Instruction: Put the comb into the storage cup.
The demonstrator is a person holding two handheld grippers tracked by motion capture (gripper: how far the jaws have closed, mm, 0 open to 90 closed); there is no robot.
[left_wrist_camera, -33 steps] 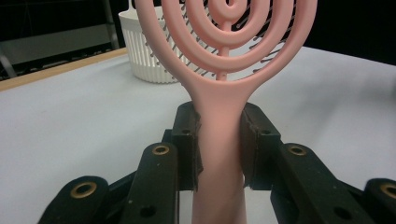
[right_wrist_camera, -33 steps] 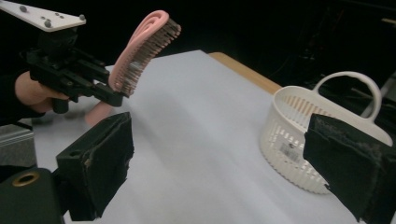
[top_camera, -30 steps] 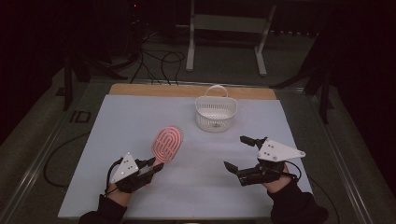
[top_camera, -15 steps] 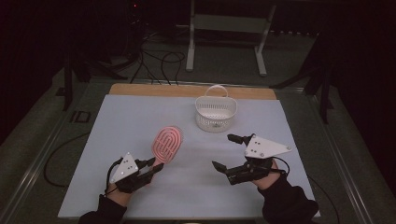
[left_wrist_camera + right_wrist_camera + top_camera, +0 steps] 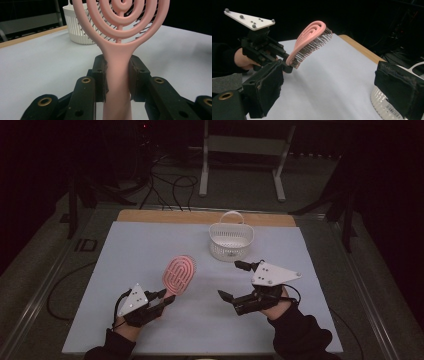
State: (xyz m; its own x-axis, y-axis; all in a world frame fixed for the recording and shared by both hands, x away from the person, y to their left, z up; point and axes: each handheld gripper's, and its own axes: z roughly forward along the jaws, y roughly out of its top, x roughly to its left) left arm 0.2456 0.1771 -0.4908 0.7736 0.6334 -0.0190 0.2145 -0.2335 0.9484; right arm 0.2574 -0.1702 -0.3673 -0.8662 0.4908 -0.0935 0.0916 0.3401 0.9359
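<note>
A pink hairbrush (image 5: 180,272) with an open ringed head is held above the pale mat, bristles down. My left gripper (image 5: 164,299) is shut on its handle (image 5: 117,75), the two pads pressing it from both sides. In the right gripper view the pink hairbrush (image 5: 310,41) tilts up and away from the left gripper (image 5: 284,63). My right gripper (image 5: 236,281) stands open at the right of the mat, nothing between its jaws, its pads (image 5: 265,87) wide apart. A white basket (image 5: 231,240) sits beyond it.
The white basket (image 5: 77,27) with a hoop handle stands at the mat's far middle; its rim (image 5: 384,105) lies close under my right jaw. A wooden strip (image 5: 200,217) edges the far side. Cables and a metal stand (image 5: 245,150) lie on the floor behind.
My right gripper has moved left and slightly toward the brush, staying open. The left gripper and the brush have kept their place.
</note>
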